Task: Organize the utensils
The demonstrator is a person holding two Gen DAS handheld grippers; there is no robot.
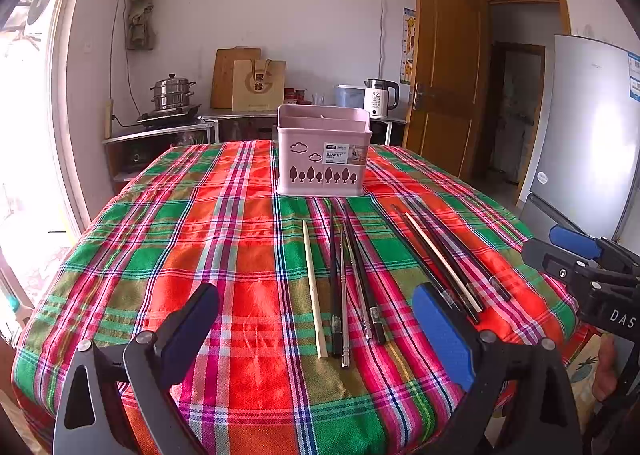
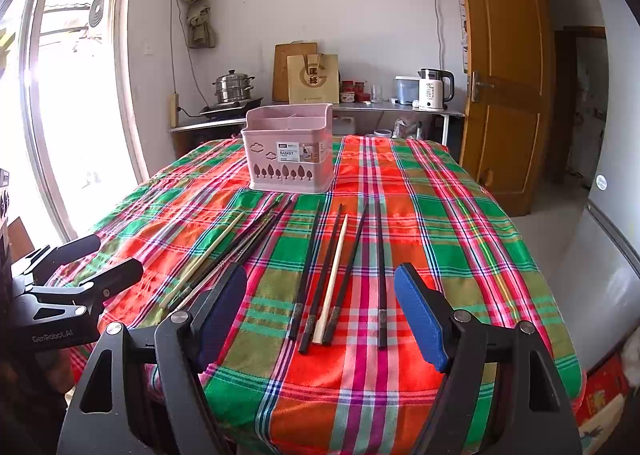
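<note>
On plaid tablecloth [image 1: 240, 255], chopsticks [image 2: 340, 275], pink basket [image 1: 322, 151], both grippers' jaws spread, empty.

"BASKET" on pink caddy [image 2: 289, 149] label

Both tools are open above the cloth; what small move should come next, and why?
Probably lower the right tool onto the nearest chopsticks. They lie loose between its open fingers, the pink basket stands empty behind, and nothing is held yet.

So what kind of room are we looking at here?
Most likely a home kitchen with a dining table: a steamer pot on a cooktop, an electric kettle on the counter, and a fridge beside the plaid-covered table.
</note>
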